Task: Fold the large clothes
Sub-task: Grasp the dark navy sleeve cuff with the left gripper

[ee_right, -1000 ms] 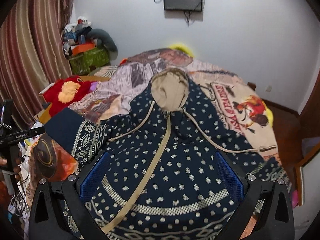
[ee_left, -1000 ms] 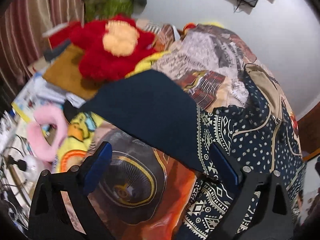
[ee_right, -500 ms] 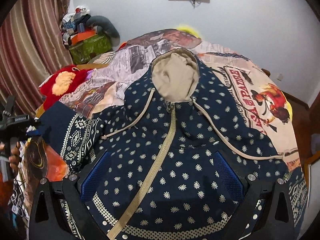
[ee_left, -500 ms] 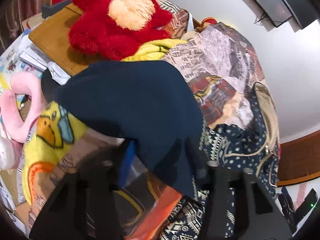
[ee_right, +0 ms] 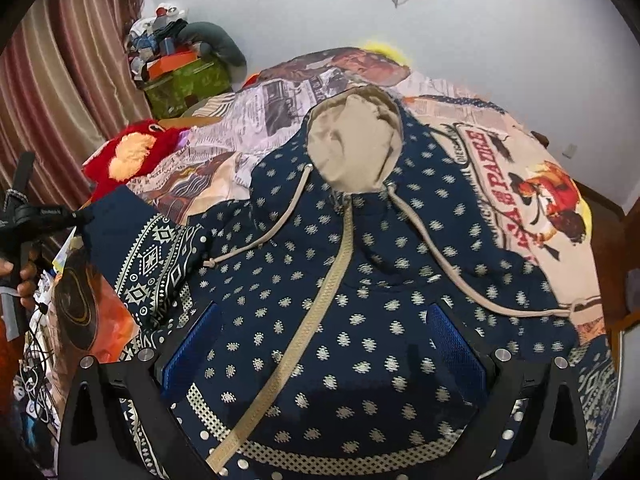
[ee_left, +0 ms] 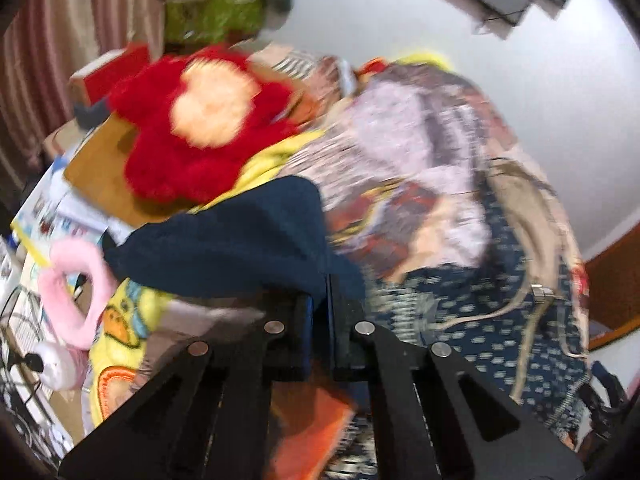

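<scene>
Left wrist view shows the left claw point(ee_left: 319, 312) pinched nearly closed on the plain navy cuff end of the sleeve point(ee_left: 240, 240), the fabric caught in the thin gap between its pads; the picture is smeared, so the exact bite is hard to read. Right wrist view shows the right claw point(ee_right: 324, 350) spread wide with nothing in it, poised low over the chest of the navy hooded jacket with pale dots and a tan zip point(ee_right: 360, 280), whether touching it I cannot tell.

Outward from there, the jacket lies face up and spread across the bed with its printed newspaper-pattern cover point(ee_right: 280, 104), tan-lined hood point(ee_right: 354, 152) toward the wall. Beyond the sleeve sit a red plush toy point(ee_left: 192, 120) and a pink ring cushion point(ee_left: 76, 288).

Folding looks barely begun: no fold is visible in the body, and the first sleeve is only gripped. Bringing both sleeves in and folding the body remain.

The person's left hand point(ee_right: 24, 280) holds its handle out at the bed's side, level with the sleeve end.
</scene>
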A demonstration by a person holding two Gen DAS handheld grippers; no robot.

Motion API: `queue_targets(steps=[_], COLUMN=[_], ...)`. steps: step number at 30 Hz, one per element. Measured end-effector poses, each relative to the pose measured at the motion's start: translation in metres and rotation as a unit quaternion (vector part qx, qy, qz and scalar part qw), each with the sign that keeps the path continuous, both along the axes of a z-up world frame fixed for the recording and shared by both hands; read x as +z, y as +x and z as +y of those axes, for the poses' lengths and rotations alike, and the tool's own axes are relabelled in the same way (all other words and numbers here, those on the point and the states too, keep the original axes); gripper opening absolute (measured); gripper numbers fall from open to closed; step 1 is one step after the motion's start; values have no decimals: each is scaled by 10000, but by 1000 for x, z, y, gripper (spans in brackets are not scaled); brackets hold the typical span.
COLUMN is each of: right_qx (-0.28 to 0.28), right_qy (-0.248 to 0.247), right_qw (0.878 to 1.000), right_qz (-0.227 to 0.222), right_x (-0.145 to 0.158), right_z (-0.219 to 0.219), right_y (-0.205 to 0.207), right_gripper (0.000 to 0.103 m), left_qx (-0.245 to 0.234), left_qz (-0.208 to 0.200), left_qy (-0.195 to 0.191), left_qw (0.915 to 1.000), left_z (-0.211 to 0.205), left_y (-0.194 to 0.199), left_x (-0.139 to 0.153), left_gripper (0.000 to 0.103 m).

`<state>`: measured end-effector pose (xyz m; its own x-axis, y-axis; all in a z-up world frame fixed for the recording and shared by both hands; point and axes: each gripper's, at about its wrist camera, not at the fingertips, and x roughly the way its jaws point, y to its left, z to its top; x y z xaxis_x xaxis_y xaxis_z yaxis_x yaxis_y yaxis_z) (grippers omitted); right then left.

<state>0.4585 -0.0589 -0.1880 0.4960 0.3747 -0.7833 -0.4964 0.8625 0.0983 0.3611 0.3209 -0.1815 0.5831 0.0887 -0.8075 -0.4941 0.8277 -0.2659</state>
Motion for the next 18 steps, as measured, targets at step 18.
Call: queue_targets(steps=[18], right_qx=[-377], right_qy=[152], right_qw=[9991], right_qz=[-95], right_x=[39], right_z=[-86], right_y=[-16], right_gripper=[103], left_qx=[-2496], left_qz=[-412], left_qy=[407], left_qw=[9666], left_z=[-244], left_y=[69], left_x=[43], left_gripper=[4])
